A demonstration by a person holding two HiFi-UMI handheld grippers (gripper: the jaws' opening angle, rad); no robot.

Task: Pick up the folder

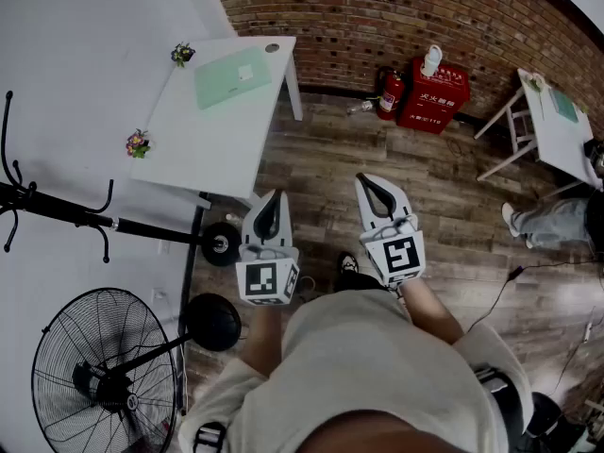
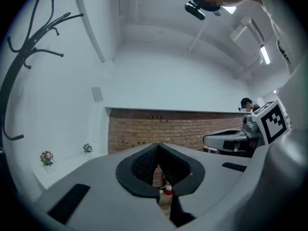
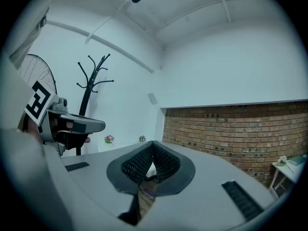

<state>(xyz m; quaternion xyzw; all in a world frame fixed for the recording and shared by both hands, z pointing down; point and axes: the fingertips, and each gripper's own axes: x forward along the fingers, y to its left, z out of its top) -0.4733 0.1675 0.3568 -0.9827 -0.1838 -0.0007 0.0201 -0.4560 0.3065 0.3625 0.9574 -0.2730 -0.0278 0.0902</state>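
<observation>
A pale green folder (image 1: pixel 233 76) lies flat on the far part of a white table (image 1: pixel 212 140), seen in the head view at upper left. My left gripper (image 1: pixel 272 196) and right gripper (image 1: pixel 367 181) are held level over the wooden floor, side by side, well short of the table. Both are shut with nothing between the jaws. In the left gripper view the left gripper (image 2: pixel 158 147) has its tips closed together, and the right gripper (image 3: pixel 152 144) looks the same in the right gripper view. The folder is hidden in both gripper views.
Two small flower pots (image 1: pixel 138 143) (image 1: pixel 182 54) stand on the table's left edge. A black coat rack (image 1: pixel 57 210) and a floor fan (image 1: pixel 104 376) are at the left. A red extinguisher (image 1: pixel 389 92) and red box (image 1: pixel 436 85) sit by the brick wall. Another white table (image 1: pixel 557 125) stands at right.
</observation>
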